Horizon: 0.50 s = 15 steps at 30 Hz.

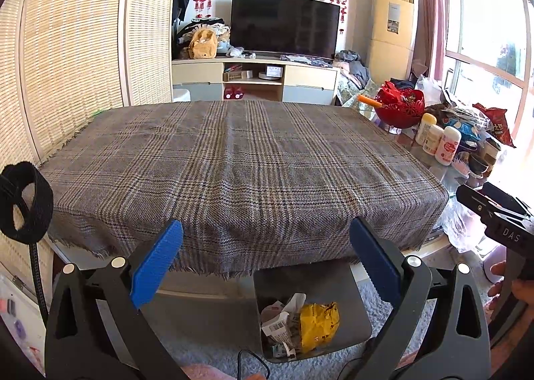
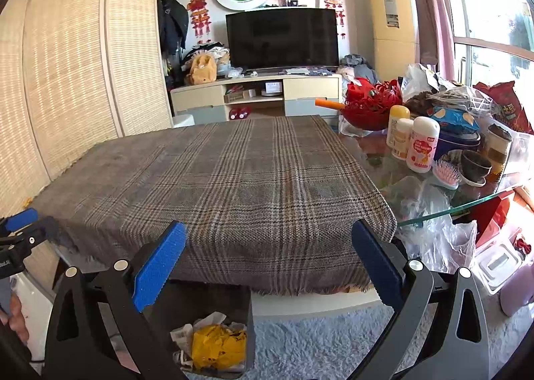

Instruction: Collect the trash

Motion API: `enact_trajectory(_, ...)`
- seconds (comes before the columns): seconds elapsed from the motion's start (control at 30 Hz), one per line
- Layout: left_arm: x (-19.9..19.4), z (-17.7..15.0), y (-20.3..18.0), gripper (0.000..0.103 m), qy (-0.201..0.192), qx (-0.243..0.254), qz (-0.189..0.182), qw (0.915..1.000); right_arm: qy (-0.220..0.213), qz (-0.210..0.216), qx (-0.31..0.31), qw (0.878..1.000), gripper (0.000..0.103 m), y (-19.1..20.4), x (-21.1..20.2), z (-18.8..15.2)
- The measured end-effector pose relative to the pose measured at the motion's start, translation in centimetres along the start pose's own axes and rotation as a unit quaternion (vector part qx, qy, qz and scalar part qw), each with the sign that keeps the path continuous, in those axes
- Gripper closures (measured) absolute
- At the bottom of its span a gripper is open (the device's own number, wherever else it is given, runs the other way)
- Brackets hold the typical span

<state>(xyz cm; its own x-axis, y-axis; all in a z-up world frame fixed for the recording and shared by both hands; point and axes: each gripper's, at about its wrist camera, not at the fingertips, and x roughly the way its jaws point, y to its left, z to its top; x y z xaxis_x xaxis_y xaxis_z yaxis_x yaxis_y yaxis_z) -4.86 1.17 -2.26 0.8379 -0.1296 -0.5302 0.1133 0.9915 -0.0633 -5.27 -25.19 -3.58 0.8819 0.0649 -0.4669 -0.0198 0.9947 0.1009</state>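
Observation:
A grey bin (image 1: 353, 293) stands on the carpet below the table's front edge, holding a crumpled yellow wrapper (image 1: 317, 323) and white paper scraps (image 1: 280, 326). It also shows in the right wrist view (image 2: 251, 320), with the yellow wrapper (image 2: 218, 346) inside. My left gripper (image 1: 267, 253) is open and empty, above the bin in front of the table. My right gripper (image 2: 268, 254) is open and empty, beside the left one. The plaid cloth (image 1: 233, 163) on the table bears no trash. The right gripper's body (image 1: 500, 219) shows at the left wrist view's right edge.
The table's right end holds a red basket (image 2: 373, 106), white bottles (image 2: 422, 146), snack bags (image 2: 507, 109), a pink brush (image 2: 445, 176) and plastic bags (image 2: 434, 229). A woven screen (image 1: 66, 62) stands at left. A TV (image 1: 283, 27) on a cabinet is behind.

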Motion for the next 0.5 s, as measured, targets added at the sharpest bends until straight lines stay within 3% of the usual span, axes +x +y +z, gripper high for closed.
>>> enact_trajectory(0.5, -0.27, 0.09, -0.28, 0.008, -0.001, 0.001, -0.003, 1.0, -0.001, 0.001, 0.002, 1.0, 0.003, -0.24, -0.05, 0.01)
